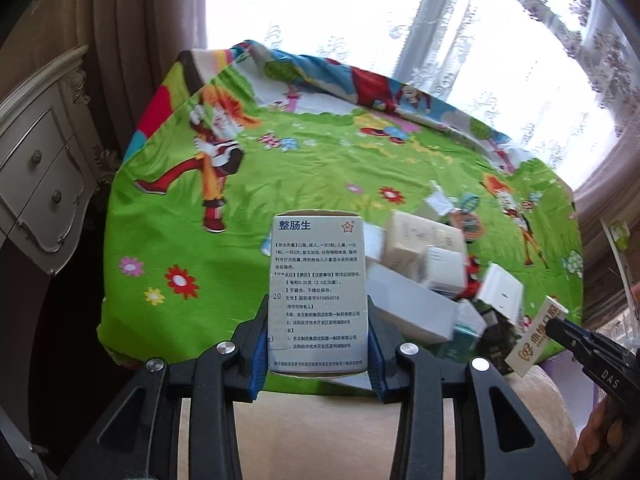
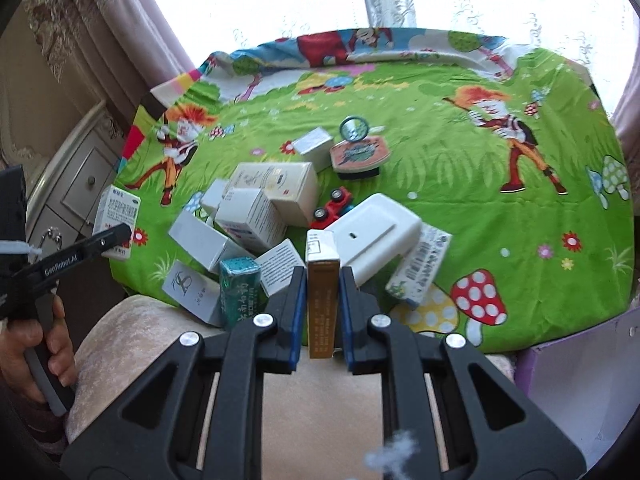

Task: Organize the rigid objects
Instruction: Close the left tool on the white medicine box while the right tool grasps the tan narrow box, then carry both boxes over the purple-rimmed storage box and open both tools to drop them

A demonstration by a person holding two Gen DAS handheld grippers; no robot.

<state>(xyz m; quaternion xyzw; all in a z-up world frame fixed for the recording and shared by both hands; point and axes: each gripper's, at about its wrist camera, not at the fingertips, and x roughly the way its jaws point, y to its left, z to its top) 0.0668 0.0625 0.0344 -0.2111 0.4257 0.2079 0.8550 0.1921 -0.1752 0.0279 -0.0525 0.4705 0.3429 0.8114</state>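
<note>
My left gripper (image 1: 318, 320) is shut on a white medicine box with Chinese print (image 1: 318, 292), held above the near edge of the green cartoon cloth (image 1: 240, 184). The same box shows in the right wrist view (image 2: 118, 220) at the left. My right gripper (image 2: 323, 292) is shut on a narrow gold-and-white box (image 2: 323, 304); it also shows in the left wrist view (image 1: 534, 340). A jumbled pile of white boxes (image 2: 256, 208) lies on the cloth ahead, with a green box (image 2: 238, 292) at its near edge.
A white rounded case (image 2: 376, 232), a red toy car (image 2: 334, 206), an orange brush-like item (image 2: 358, 156) and a small round mirror (image 2: 354, 128) lie on the cloth. A cream dresser (image 1: 36, 176) stands left. A beige cushion (image 2: 320, 400) lies below. A purple box (image 2: 580, 380) sits right.
</note>
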